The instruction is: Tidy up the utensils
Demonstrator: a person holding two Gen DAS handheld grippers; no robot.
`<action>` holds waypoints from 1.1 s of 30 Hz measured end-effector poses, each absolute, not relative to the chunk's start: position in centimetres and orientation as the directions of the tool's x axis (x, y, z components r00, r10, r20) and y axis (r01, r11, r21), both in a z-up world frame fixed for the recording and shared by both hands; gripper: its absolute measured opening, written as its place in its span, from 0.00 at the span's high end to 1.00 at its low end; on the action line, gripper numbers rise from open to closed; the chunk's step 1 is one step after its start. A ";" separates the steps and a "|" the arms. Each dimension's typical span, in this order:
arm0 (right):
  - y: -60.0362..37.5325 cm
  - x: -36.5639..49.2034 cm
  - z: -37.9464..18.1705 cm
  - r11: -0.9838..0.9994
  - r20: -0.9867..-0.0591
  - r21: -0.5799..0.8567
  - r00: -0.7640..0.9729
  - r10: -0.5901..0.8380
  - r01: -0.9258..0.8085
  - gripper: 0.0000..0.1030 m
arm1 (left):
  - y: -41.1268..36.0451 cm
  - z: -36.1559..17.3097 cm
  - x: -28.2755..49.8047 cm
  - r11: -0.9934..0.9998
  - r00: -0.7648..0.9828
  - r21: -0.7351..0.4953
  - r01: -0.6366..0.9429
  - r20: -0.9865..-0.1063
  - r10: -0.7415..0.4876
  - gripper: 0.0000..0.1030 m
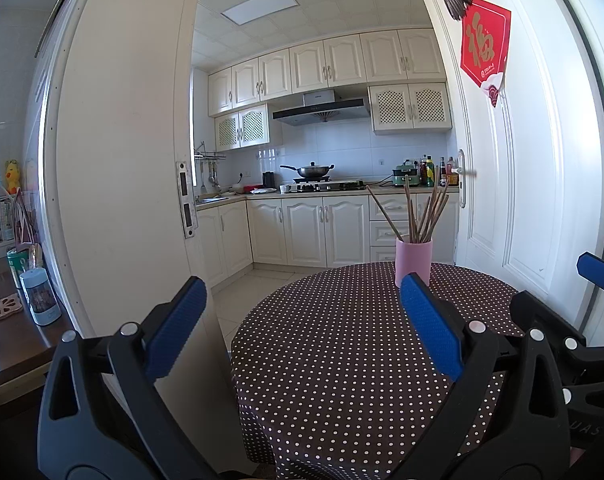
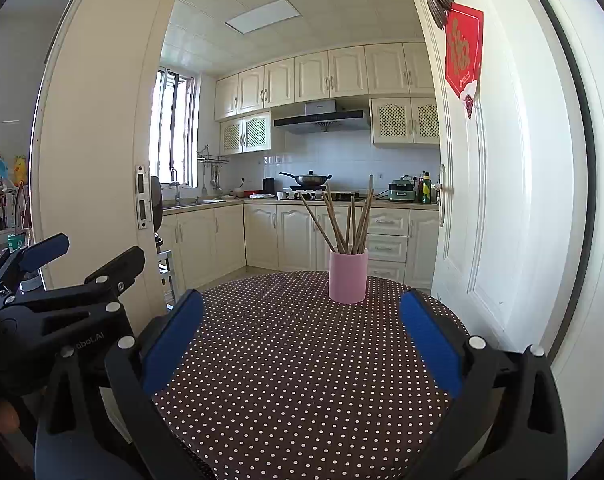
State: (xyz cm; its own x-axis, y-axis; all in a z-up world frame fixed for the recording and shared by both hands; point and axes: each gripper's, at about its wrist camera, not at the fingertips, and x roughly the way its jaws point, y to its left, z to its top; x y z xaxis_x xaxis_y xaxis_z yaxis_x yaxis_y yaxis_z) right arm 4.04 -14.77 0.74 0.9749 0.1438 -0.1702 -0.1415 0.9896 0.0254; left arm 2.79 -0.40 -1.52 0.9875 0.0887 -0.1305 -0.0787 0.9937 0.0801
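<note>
The pink cup (image 2: 348, 277) is standing at the far side of the dotted table (image 2: 302, 360), and the chopsticks (image 2: 347, 224) are sticking up out of it, fanned out. Both claws are waiting on the near side of the cup, well apart from it. The left gripper (image 1: 302, 308) is gaping wide and holding nothing. The right gripper (image 2: 302, 312) is wide too, and empty. A good way may be going slowly toward the cup and pinching one stick near its top, so the cup is not tipping over.
</note>
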 end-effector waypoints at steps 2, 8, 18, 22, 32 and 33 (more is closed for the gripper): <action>-14.7 4.0 0.7 0.990 -0.171 0.026 0.975 0.144 -0.141 0.08 | -0.4 -1.5 2.8 0.994 0.987 0.079 -0.079 -0.131 0.089 0.07; -14.8 3.9 0.7 0.990 -0.172 0.026 0.975 0.144 -0.141 0.08 | -0.4 -1.5 2.9 0.994 0.987 0.080 -0.079 -0.133 0.089 0.07; -14.8 4.0 0.8 0.989 -0.172 0.027 0.975 0.145 -0.142 0.08 | -0.4 -1.5 2.8 0.994 0.987 0.078 -0.079 -0.132 0.089 0.07; -14.7 3.9 0.7 0.990 -0.173 0.027 0.974 0.144 -0.141 0.08 | -0.3 -1.5 2.9 0.994 0.987 0.078 -0.078 -0.134 0.088 0.07; -14.7 4.0 0.7 0.989 -0.177 0.029 0.974 0.145 -0.142 0.08 | -0.2 -1.6 2.9 0.994 0.986 0.075 -0.080 -0.138 0.090 0.07; -14.7 4.0 0.6 0.990 -0.178 0.030 0.973 0.144 -0.141 0.08 | -0.2 -1.6 2.9 0.994 0.986 0.075 -0.080 -0.138 0.090 0.07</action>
State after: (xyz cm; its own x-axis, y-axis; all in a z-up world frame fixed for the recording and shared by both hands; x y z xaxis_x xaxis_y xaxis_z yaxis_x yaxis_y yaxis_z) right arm 4.01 -14.70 0.65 0.9735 0.1443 -0.1777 -0.1413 0.9895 0.0295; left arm 2.88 -0.18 -1.56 0.9863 0.0902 -0.1384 -0.0804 0.9940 0.0745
